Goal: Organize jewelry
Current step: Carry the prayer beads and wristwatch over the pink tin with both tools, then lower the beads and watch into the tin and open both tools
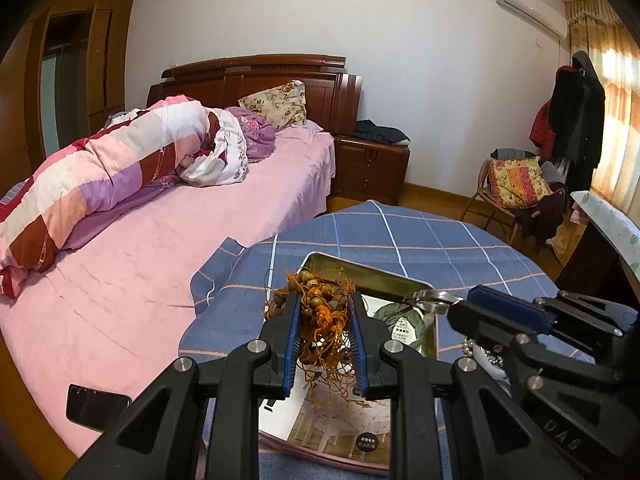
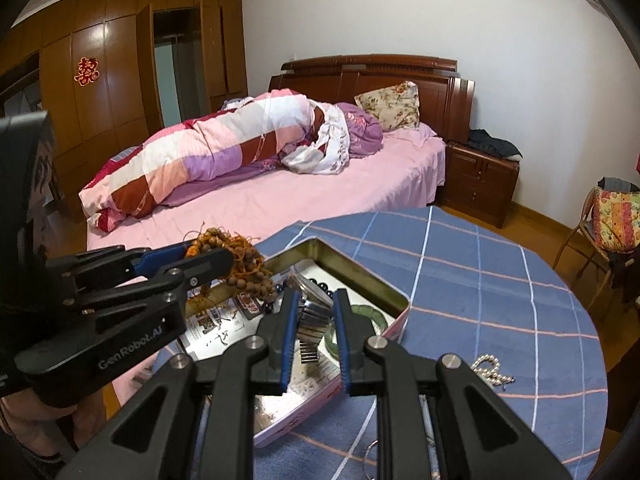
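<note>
On the tabletop [image 2: 480, 280], open tin [image 2: 394, 294] holds a green bangle [image 2: 362, 314], dark beads [image 2: 320, 286], printed cards. Left tongs [image 1: 325, 304] clamp a brown bead tangle [image 1: 320, 300] above the tin; right tongs [image 2: 316, 312] pinch a metal watchband [image 2: 310, 320]. Pearls [image 2: 490, 370] lie right of the tin.

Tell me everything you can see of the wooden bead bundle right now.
The wooden bead bundle is a tangled clump of round brown beads strung on frayed orange cord, loose ends dangling. The left hand-held gripper is shut on it, holding it in the air above the open tin, near its edge towards the bed.
</note>
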{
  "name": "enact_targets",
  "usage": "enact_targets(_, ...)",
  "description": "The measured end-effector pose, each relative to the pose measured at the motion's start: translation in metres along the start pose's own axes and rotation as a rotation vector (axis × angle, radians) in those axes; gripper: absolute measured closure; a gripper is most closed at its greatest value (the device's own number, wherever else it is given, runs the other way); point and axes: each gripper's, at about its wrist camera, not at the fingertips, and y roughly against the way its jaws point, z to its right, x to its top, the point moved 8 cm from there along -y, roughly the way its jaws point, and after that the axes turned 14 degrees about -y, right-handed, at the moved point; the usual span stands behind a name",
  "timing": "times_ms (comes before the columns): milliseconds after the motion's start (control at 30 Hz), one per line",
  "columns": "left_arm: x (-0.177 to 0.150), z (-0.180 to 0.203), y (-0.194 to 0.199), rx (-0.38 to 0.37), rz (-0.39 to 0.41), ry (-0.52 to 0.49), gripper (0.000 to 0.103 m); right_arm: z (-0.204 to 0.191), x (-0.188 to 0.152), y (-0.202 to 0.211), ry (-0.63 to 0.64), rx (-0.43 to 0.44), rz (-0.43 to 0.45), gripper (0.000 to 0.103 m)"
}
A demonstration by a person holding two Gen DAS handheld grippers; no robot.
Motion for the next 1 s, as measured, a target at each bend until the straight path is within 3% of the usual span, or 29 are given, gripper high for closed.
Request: enact_targets(1000,-0.04,0.001,-0.041,0.004,-0.124,-0.027,0.08,0.011,-0.028,-0.041,-0.005,-0.051,-0.102,0.083)
